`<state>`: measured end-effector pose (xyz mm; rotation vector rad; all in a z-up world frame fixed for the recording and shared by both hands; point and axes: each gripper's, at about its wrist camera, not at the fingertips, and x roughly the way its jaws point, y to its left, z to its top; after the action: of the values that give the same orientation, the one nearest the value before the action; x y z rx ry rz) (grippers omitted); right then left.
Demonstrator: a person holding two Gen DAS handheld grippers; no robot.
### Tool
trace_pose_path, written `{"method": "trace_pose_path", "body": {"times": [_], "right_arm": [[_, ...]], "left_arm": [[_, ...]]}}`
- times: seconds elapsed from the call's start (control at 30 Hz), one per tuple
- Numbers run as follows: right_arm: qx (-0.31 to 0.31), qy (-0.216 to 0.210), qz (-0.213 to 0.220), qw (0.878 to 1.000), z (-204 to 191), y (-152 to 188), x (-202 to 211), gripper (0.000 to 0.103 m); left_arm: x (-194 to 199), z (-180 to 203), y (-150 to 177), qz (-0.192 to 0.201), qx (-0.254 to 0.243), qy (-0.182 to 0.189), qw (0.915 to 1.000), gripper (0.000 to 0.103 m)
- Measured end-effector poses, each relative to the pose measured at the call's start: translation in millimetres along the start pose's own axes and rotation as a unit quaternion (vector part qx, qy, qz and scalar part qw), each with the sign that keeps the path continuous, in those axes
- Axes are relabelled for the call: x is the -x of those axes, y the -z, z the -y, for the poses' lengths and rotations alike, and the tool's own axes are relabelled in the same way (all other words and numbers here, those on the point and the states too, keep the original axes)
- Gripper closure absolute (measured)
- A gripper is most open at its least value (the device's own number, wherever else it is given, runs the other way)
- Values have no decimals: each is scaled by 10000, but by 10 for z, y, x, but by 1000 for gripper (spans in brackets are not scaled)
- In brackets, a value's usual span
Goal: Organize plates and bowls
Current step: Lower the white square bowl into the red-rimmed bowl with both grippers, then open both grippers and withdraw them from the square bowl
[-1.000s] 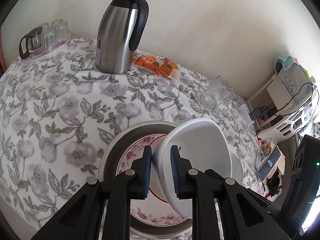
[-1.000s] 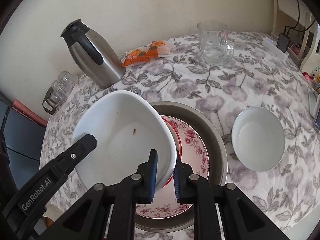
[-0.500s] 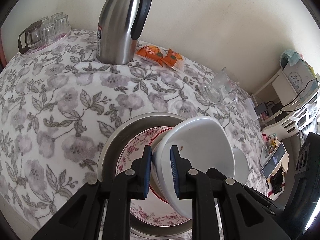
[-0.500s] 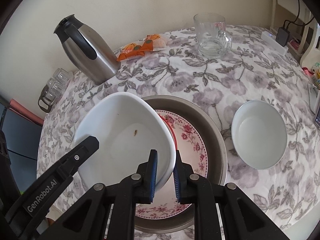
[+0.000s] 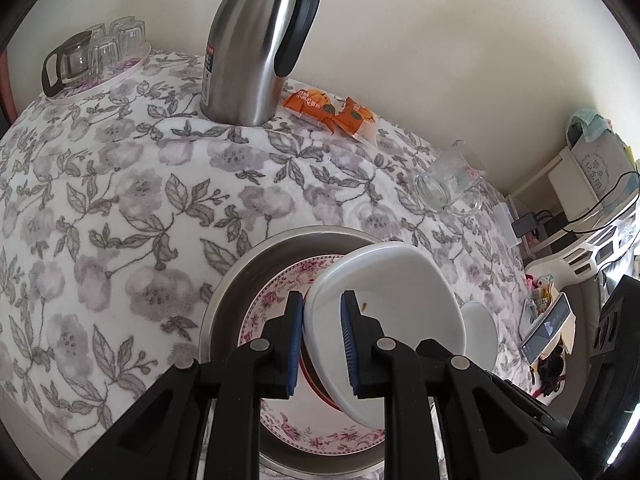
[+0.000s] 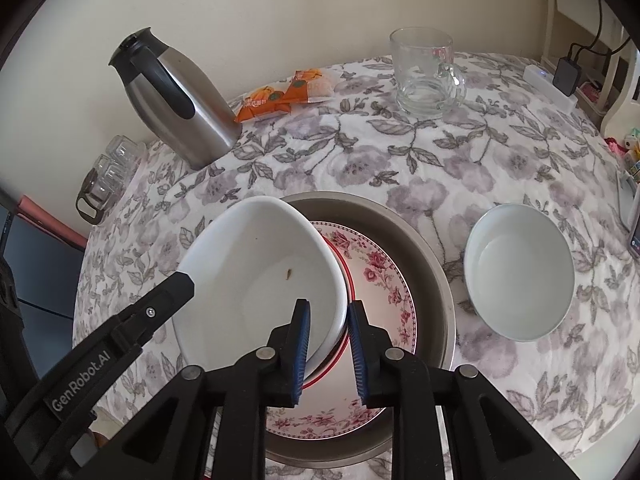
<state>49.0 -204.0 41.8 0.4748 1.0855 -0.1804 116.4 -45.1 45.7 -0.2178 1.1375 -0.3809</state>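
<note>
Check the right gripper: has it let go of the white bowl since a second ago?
Yes. The right gripper has just been opening; its right pad now stands clear of the white bowl rim, over the floral plate.

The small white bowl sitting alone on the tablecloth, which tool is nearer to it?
Right. The right tool straddles the large white bowl's rim beside the small bowl; the left tool grips the far rim.

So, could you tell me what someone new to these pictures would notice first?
Probably the big white bowl, tilted over the floral plate in the metal basin at the table's near edge. The left gripper clamps its rim, while the right gripper has just been opening around the opposite rim. Behind stands a steel thermos jug.
</note>
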Motion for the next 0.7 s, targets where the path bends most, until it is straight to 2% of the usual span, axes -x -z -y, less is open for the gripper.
{"method": "trace_pose_path", "body": {"times": [0.3, 0.37, 0.4, 0.43, 0.47, 0.5, 0.7], "right_arm": [[47, 2, 48, 10000, -11, -22, 68, 79], [95, -5, 108, 9999, -19, -31, 109, 62], [134, 50, 145, 9998, -29, -35, 132, 57], [173, 110, 186, 9996, -36, -37, 153, 47], [211, 157, 225, 9994, -46, -41, 171, 43], [247, 179, 255, 9992, -56, -42, 184, 43], [348, 328, 291, 9984, -59, -47, 172, 32]], "left_arm": [[134, 24, -32, 155, -55, 0, 9999, 83], [168, 43, -38, 197, -127, -142, 9996, 80], [176, 44, -42, 206, -150, -227, 9994, 71], [190, 45, -46, 231, -165, -346, 9990, 65], [201, 38, -49, 257, -169, -431, 9986, 53], [213, 29, -54, 280, -161, -508, 9982, 47], [237, -35, -66, 302, -174, -898, 9953, 45]]}}
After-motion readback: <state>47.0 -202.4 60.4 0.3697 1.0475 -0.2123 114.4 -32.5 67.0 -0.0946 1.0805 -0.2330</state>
